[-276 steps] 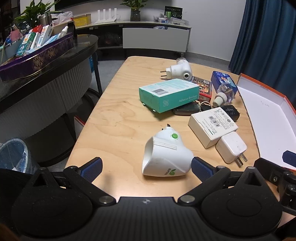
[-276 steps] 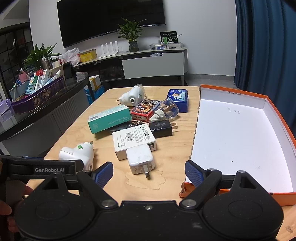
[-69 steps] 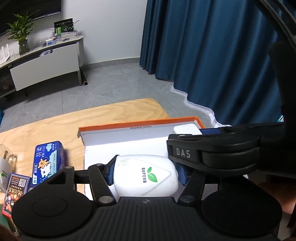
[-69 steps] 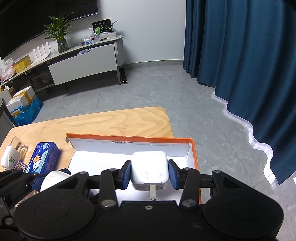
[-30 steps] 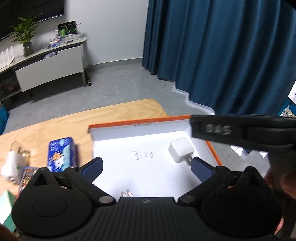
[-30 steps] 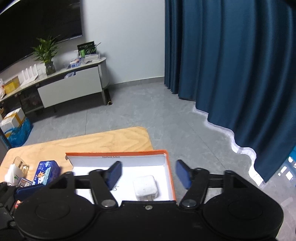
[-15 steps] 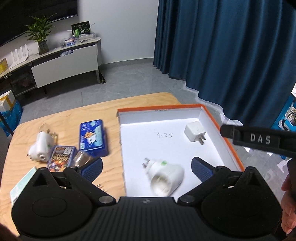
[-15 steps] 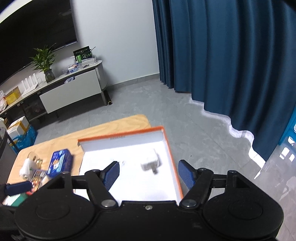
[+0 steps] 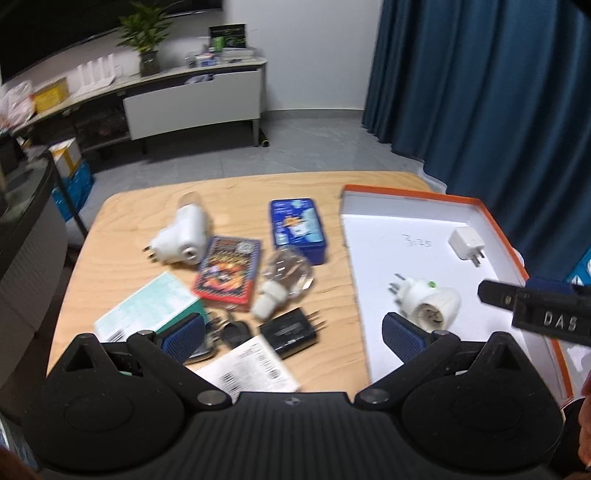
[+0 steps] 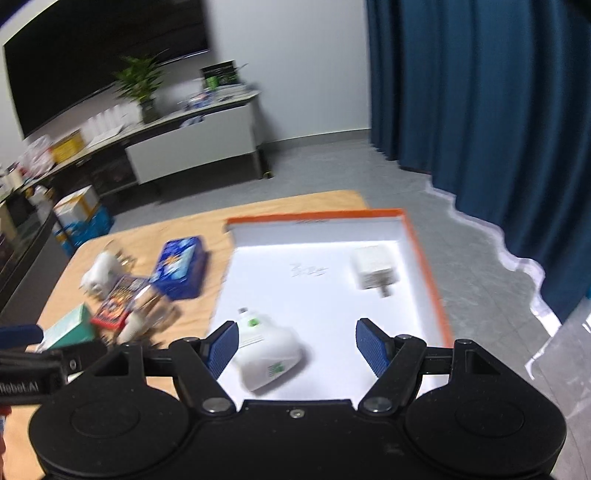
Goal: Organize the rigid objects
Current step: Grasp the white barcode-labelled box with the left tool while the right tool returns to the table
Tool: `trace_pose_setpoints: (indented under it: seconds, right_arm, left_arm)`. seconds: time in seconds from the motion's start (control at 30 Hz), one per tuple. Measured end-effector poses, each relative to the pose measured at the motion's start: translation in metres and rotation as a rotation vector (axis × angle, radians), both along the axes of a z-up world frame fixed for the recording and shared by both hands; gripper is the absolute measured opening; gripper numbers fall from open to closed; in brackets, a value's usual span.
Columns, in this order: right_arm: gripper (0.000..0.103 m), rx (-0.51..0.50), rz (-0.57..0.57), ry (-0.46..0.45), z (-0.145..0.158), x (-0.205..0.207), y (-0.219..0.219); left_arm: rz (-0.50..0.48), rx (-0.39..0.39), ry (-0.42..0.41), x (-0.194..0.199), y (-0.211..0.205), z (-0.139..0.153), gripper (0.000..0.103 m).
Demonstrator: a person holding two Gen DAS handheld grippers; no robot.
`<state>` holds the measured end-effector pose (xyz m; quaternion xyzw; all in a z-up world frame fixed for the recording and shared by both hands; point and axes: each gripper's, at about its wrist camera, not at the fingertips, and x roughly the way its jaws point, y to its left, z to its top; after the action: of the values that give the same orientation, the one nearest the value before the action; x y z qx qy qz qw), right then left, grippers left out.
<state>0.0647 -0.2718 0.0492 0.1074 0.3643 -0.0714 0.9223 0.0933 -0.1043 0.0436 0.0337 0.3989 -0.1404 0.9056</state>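
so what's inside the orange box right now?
Inside the orange box: a white charger and a white plug-in diffuser, lying apart. The right gripper hides the box's near right corner.

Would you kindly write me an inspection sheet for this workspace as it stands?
Surface: wooden table, crowded on its left part.
Job's things: orange-rimmed box holds white charger and plug-in diffuser, apart.
Clutter: blue tin, red card box, teal box, black adapter, second diffuser, outside the box.
Grippers: left gripper and right gripper open, empty.
Cables: nothing seen.
Surroundings: blue curtain, TV console, potted plant.
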Motion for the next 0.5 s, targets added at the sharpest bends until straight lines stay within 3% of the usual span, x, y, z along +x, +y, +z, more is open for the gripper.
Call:
trace_pose_setpoints:
  seconds: [0.27,0.5]
  right_arm:
    - [0.083,-0.007,0.101,0.026,-0.009,0.002,0.041]
    - [0.083,0.002,0.141,0.046,-0.018,0.001,0.055]
  left_arm:
    - [0.056,-0.004,0.038,-0.008,0.044,-0.015,0.103]
    - [0.030,-0.005,0.049,-0.013,0.066,-0.026,0.103]
